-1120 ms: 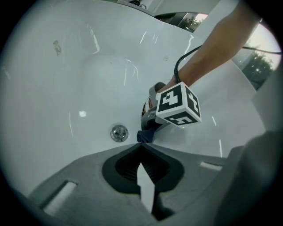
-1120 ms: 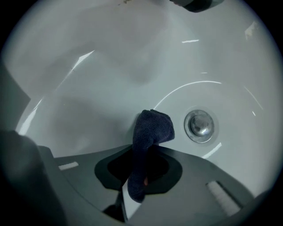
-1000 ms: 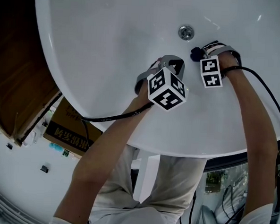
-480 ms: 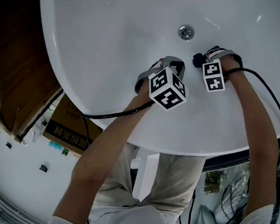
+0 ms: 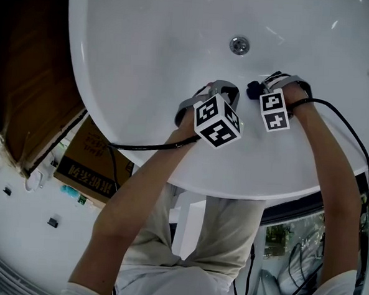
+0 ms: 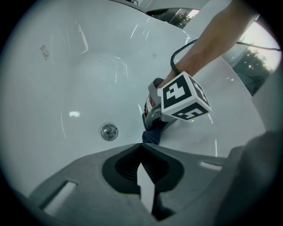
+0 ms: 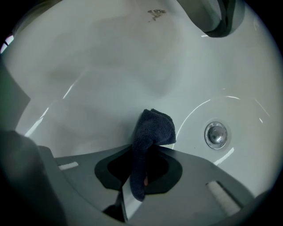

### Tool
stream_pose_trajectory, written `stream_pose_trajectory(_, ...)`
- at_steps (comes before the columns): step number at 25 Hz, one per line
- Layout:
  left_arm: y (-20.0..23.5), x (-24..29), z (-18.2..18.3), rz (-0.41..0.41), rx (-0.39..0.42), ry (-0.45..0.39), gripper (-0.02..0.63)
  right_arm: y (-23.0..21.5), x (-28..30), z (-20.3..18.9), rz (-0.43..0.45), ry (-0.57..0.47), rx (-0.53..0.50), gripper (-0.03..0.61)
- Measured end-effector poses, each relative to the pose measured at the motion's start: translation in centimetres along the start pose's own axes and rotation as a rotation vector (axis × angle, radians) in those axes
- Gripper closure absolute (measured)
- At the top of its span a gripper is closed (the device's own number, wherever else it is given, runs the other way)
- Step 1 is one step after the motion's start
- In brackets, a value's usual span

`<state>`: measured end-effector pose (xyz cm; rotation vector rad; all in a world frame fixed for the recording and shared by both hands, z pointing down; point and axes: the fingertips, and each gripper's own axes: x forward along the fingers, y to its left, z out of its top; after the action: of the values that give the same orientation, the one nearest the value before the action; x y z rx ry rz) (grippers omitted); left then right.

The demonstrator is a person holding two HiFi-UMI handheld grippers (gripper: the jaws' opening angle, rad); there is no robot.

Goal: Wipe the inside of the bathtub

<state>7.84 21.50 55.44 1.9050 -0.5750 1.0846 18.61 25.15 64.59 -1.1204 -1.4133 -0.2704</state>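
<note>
Now R tool (image 7: 135, 185) pinches the cloth (image 7: 155, 127) against the tub (image 7: 101, 70) wall to rub it; L tool (image 6: 143, 181) is closed, empty, beside it.

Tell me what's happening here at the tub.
A person leans over a white bathtub with a gripper in each hand. The right gripper is shut on a dark blue cloth, which seems to rest against the tub's inner surface not far from the drain. The left gripper, jaws together and empty, is alongside.
</note>
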Motion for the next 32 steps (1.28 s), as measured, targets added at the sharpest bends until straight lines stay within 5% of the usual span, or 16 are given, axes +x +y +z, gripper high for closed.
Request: stream_pose_trajectory(32, -3.0, -3.4, -0.5, -0.010, -0.002, -0.010, 0.615, 5.7, -5.5, 4.9, 0.049, -0.065, -0.002, 0.525)
